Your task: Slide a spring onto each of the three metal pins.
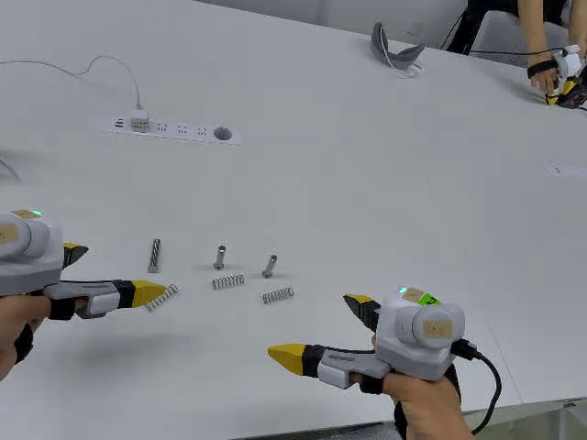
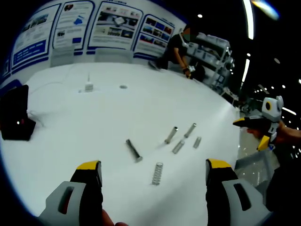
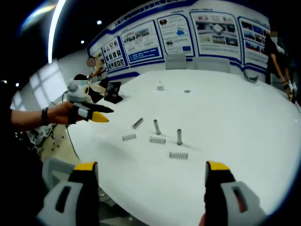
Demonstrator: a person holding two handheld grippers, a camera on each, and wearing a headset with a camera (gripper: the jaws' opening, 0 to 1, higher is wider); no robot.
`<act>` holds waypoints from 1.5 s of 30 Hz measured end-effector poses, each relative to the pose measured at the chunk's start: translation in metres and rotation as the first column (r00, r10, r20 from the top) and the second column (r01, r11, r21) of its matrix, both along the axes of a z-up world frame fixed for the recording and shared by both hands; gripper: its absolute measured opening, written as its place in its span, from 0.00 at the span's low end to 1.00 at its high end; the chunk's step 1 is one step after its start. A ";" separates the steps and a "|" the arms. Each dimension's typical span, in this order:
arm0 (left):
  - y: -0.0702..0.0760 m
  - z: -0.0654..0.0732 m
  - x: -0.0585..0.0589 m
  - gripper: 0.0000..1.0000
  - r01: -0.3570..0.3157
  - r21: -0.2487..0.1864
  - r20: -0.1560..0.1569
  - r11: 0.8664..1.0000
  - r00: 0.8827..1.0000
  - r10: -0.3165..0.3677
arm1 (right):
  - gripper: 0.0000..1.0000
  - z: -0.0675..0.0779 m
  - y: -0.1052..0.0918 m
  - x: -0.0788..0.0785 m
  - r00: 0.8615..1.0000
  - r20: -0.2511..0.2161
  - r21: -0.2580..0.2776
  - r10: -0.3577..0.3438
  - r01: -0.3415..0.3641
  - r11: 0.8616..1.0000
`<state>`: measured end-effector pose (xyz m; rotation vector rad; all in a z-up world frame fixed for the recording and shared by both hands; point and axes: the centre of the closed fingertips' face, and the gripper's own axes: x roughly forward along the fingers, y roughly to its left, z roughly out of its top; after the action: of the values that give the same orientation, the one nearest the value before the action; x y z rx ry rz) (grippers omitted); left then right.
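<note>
Head view: left pin (image 1: 154, 255) lies flat on the table (image 1: 367, 165), middle pin (image 1: 220, 257) and right pin (image 1: 270, 266) stand upright — three springs (image 1: 227, 281) loose just in front. Left gripper (image 1: 115, 272) gapes wide, one tip just beside the left spring (image 1: 163, 296); right gripper (image 1: 321, 328) wide too — both empty.

Lab or showroom hall, wall posters (image 3: 181, 34), large white table (image 1: 367, 137), equipment shelves (image 2: 212, 49)
</note>
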<state>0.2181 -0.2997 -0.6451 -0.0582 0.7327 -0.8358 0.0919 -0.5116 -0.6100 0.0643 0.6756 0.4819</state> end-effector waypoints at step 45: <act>-0.021 -0.059 0.047 0.58 -0.111 -0.006 -0.045 0.994 0.993 0.110 | 0.94 -0.009 -0.005 -0.009 0.998 -0.057 -0.009 -0.013 0.013 1.000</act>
<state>0.2647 -0.3210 -0.7045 -0.1243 0.7616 -0.7338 0.0833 -0.5170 -0.6194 0.0744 0.7327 0.4661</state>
